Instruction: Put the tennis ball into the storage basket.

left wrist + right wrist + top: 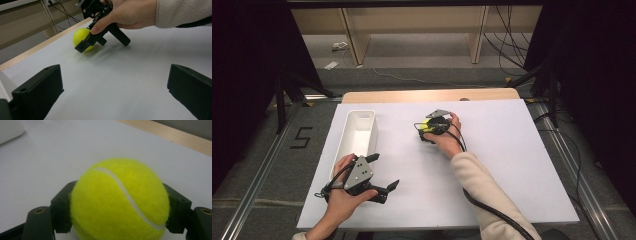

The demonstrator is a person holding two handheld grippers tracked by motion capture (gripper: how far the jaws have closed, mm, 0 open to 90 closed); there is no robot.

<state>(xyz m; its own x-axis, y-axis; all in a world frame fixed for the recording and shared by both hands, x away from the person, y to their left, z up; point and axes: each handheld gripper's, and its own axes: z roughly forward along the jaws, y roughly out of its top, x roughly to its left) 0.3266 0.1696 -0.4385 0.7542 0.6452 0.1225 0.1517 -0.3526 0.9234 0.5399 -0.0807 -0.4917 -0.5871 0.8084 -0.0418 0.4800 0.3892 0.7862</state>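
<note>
From above, your right tool (430, 131) sits over the tennis ball (428, 125), to the right of the white bin (358, 135); your left tool (382, 172) spreads empty just below that bin. The left gripper view shows the ball (80, 37) on the surface (125, 82), probably pinched. The right gripper view confirms jaws gripping the ball (117, 200); the bin lies to its left.

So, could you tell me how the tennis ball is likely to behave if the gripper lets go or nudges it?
The tennis ball is round and sits on the flat white table, so it would probably roll. Its fuzzy felt likely grips the right gripper well. It is probably light and slightly springy.
</note>
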